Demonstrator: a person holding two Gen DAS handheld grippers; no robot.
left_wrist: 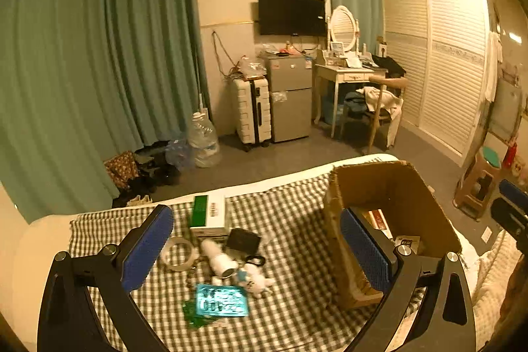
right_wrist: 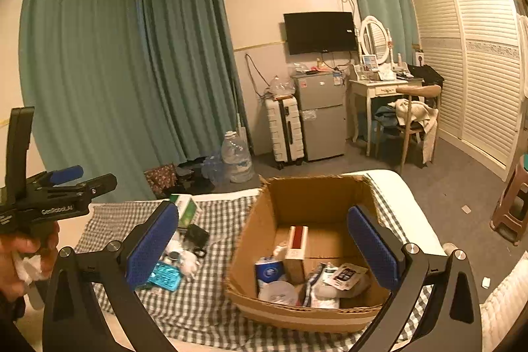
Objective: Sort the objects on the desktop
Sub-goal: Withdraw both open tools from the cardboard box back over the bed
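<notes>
Clutter [left_wrist: 224, 266] lies bunched on the bed beside the box [right_wrist: 250, 246], so either empty, wide-open hand-held gripper, left [left_wrist: 254, 249] or right [right_wrist: 264, 249], may snag a neighbour.

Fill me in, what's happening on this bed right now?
A person is sorting clutter into a cardboard box on the checked cloth. Both grippers, left gripper and right gripper, are open and hold nothing. The box already contains several items. Still out on the cloth: a tape roll, white bottle, green-and-white box, black pouch, plush toy and teal packet.
</notes>
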